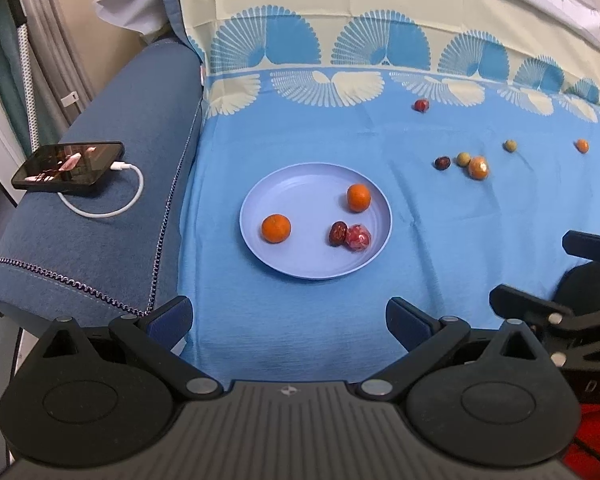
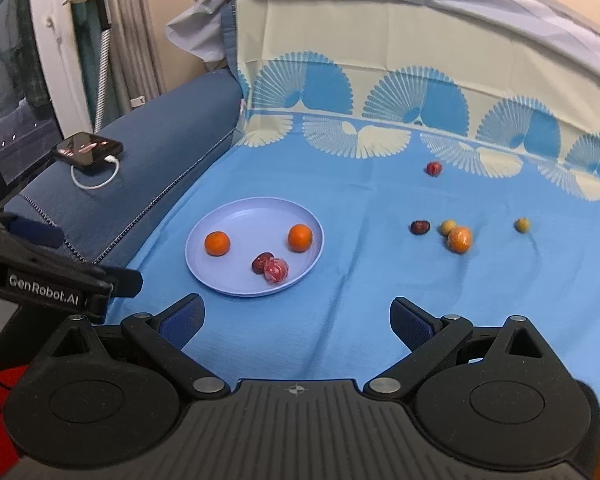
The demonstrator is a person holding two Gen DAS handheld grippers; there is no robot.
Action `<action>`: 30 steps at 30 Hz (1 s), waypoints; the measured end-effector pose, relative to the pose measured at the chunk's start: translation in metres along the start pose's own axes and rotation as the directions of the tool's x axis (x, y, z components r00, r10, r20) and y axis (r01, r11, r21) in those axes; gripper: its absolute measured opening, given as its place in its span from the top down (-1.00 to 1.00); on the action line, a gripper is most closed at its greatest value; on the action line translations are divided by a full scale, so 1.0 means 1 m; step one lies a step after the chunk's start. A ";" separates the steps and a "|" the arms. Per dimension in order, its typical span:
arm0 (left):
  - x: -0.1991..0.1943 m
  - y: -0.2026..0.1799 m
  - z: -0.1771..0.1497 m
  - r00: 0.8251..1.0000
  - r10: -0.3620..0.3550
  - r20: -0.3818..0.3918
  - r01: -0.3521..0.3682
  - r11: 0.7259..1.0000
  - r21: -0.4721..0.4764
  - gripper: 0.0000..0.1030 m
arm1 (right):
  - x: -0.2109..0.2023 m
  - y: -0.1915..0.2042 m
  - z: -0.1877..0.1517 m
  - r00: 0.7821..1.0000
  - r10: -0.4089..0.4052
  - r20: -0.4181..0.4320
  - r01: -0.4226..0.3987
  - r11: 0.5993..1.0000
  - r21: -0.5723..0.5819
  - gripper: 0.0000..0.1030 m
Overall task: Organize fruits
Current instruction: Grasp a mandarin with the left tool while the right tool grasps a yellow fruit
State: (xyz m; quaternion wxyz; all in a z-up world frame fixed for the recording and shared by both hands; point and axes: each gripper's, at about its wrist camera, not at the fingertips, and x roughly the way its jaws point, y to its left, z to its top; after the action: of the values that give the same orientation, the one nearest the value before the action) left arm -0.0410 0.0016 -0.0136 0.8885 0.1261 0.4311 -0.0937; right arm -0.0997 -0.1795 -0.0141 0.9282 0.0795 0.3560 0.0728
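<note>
Task partly done. Plate (image 1: pixel 260 188) on blue cloth (image 1: pixel 300 320) holds four fruits: two oranges, dark date, red wrapped fruit (image 1: pixel 358 237). Six loose fruits (image 1: pixel 479 167) remain well apart to right. Left tongs (image 1: pixel 288 320) and right tongs (image 2: pixel 296 322) both spread, empty. Phone (image 1: pixel 69 167) on sofa arm, clear of path.

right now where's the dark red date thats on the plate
In both views the date lies on the plate, near its front right rim, touching the red wrapped fruit on its right.
</note>
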 end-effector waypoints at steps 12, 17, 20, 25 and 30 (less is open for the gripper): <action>0.040 -0.046 0.045 0.997 -0.057 -0.050 0.058 0.998 0.016 -0.99 | 0.003 -0.089 0.006 0.973 -0.207 0.104 0.177 0.954 0.240 -0.93; 0.072 -0.100 0.085 0.990 -0.127 -0.068 0.128 0.992 0.006 -0.99 | 0.019 -0.165 0.020 0.949 -0.308 0.063 0.273 0.907 0.322 -0.97; 0.097 -0.132 0.106 0.973 -0.201 -0.112 0.199 0.980 -0.026 -0.99 | 0.034 -0.208 0.028 0.931 -0.363 0.049 0.328 0.885 0.331 -0.98; 0.151 -0.189 0.135 0.959 -0.233 -0.161 0.222 0.972 -0.081 -0.99 | 0.089 -0.274 0.034 0.897 -0.440 0.036 0.410 0.861 0.301 -0.98; 0.205 -0.237 0.160 0.947 -0.255 -0.193 0.238 0.965 -0.108 -0.99 | 0.160 -0.334 0.035 0.895 -0.444 0.026 0.425 0.871 0.248 -0.98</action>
State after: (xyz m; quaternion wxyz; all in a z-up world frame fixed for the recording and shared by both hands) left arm 0.1382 -0.2841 -0.1142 0.8250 0.0432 0.5364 -0.1726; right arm 0.0681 -0.4779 -0.1591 0.9185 0.1102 0.3321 -0.1840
